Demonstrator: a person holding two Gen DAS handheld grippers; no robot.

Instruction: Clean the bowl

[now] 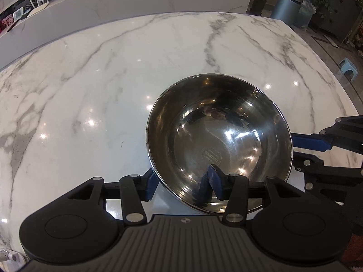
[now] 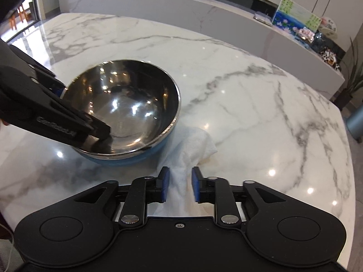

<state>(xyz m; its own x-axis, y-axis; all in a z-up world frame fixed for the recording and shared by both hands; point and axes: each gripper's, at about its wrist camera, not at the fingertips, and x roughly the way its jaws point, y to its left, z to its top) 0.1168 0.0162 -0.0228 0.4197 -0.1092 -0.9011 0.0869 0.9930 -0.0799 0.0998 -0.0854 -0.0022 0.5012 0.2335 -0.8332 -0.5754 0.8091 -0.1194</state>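
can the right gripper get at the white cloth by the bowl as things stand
Probably yes. The white cloth lies flat on the marble table, running between the open right gripper fingers. Nothing covers it; the bowl sits beside it.

Bowl (image 2: 127,104): near rim hidden behind left gripper (image 2: 103,133). Paper towel (image 2: 192,145): lower part hidden behind right gripper (image 2: 180,187). Stamped mark (image 1: 209,156) on bowl floor: lettering illegible.

The steel bowl (image 1: 219,142) sits on the marble table (image 1: 90,79); the left gripper (image 1: 181,187) straddles its near rim, jaws apart.
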